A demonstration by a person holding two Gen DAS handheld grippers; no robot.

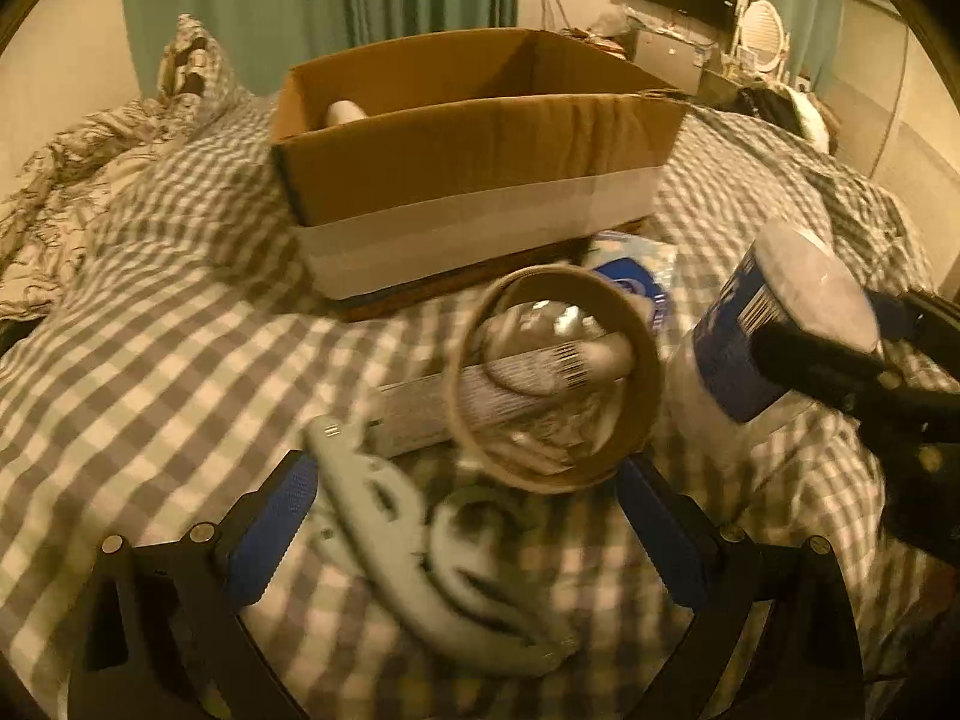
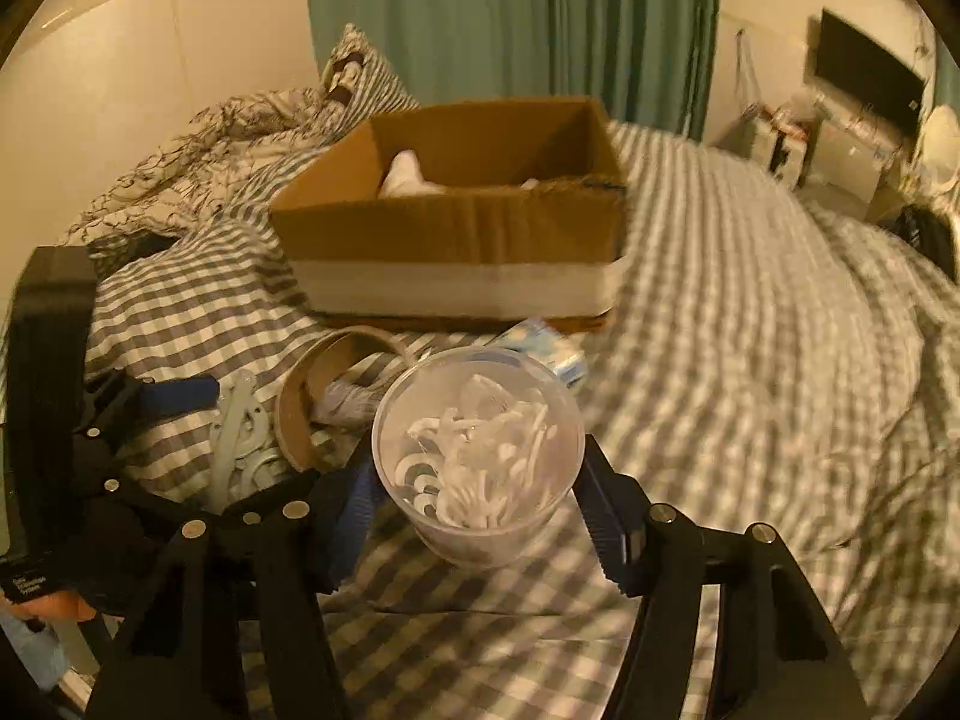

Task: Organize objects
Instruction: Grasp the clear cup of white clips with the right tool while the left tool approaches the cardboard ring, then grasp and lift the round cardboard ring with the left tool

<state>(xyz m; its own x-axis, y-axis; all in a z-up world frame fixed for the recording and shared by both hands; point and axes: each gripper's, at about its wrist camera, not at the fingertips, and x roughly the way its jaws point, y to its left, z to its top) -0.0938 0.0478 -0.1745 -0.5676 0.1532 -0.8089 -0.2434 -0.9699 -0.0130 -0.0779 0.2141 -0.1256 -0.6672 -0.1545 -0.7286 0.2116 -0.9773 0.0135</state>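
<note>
A cardboard box (image 1: 480, 156) stands on the checked bed, with a white item inside; it also shows in the right wrist view (image 2: 456, 228). My right gripper (image 2: 474, 510) is shut on a clear plastic cup (image 2: 480, 456) of white pieces, held above the bed; in the left wrist view the cup (image 1: 774, 324) has a blue label. My left gripper (image 1: 468, 516) is open above a pale green hanger (image 1: 420, 540), just short of a brown tape ring (image 1: 558, 378) lying on a grey packet (image 1: 456, 396).
A blue and white packet (image 1: 630, 282) lies at the box's front. Crumpled patterned bedding (image 1: 72, 180) and a pillow are at the far left. A dresser with a dark screen (image 2: 864, 78) stands beyond the bed on the right.
</note>
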